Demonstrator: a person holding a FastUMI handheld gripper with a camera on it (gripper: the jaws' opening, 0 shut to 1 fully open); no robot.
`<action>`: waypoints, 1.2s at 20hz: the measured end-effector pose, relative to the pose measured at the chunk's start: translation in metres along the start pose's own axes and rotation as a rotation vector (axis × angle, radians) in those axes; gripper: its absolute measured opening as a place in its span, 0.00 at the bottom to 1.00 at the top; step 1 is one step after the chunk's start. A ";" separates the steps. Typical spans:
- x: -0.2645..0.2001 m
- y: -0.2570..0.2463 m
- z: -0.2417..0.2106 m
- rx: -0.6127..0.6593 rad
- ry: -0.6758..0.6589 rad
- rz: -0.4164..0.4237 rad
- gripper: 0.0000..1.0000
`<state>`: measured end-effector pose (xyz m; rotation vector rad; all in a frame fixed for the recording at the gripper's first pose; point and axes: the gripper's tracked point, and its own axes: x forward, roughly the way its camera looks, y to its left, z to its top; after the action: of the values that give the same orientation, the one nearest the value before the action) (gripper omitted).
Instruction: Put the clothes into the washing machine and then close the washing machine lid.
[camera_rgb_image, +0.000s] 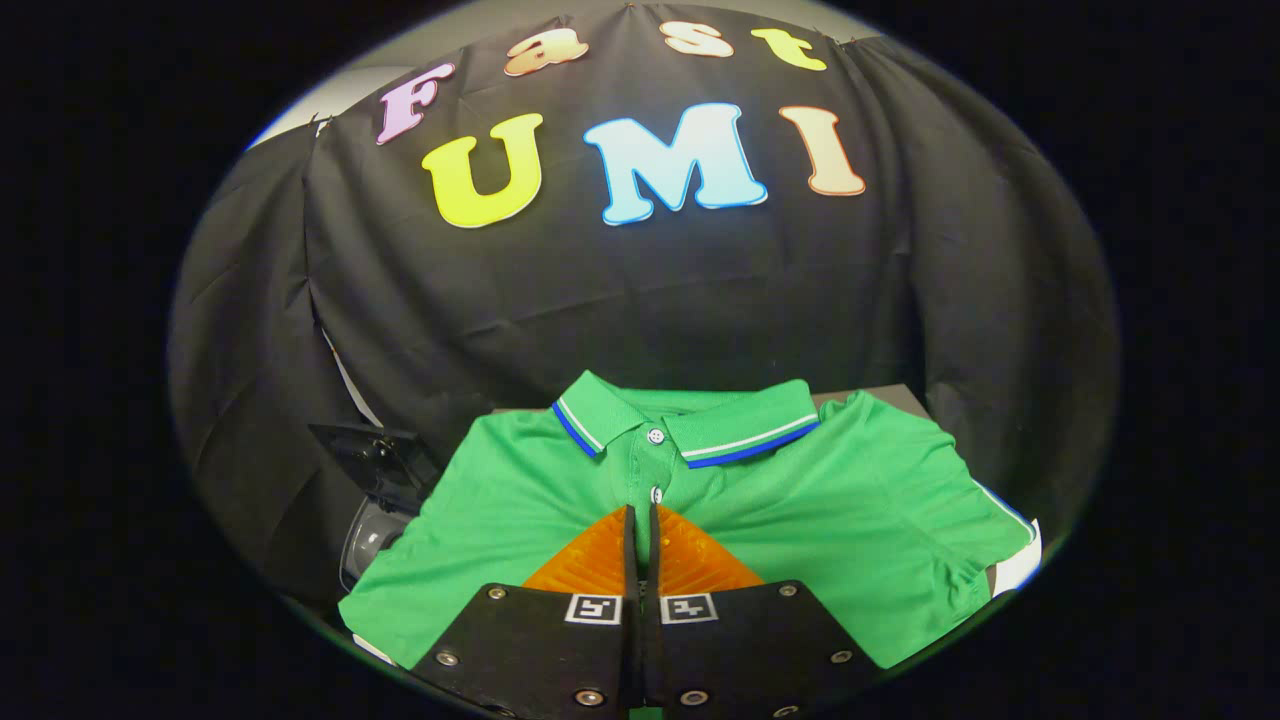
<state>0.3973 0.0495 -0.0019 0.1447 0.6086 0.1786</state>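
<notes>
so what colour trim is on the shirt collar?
White and blue stripes on the green collar, gripper view; gripper nearly closed over the shirt.

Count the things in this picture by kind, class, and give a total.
Green polo shirt: 1
Shirt buttons: 2
Washing machine, beside the shirt: 1
Claw, fingers nearly closed over the shirt: 1
Total: 5

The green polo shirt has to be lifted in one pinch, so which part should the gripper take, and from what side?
Probably the button placket just below the collar of the green polo shirt, from above: it lies flat, and there layers bunch thickest. The gripper hangs with fingers nearly together over that line; they must open first.
</notes>
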 end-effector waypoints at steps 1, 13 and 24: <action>-0.003 0.004 0.005 0.009 -0.019 0.004 0.00; -0.036 0.082 0.049 0.087 -0.160 0.092 0.00; -0.046 0.194 0.063 0.065 -0.220 0.219 0.00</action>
<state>0.3724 0.2238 0.1113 0.2908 0.3789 0.3503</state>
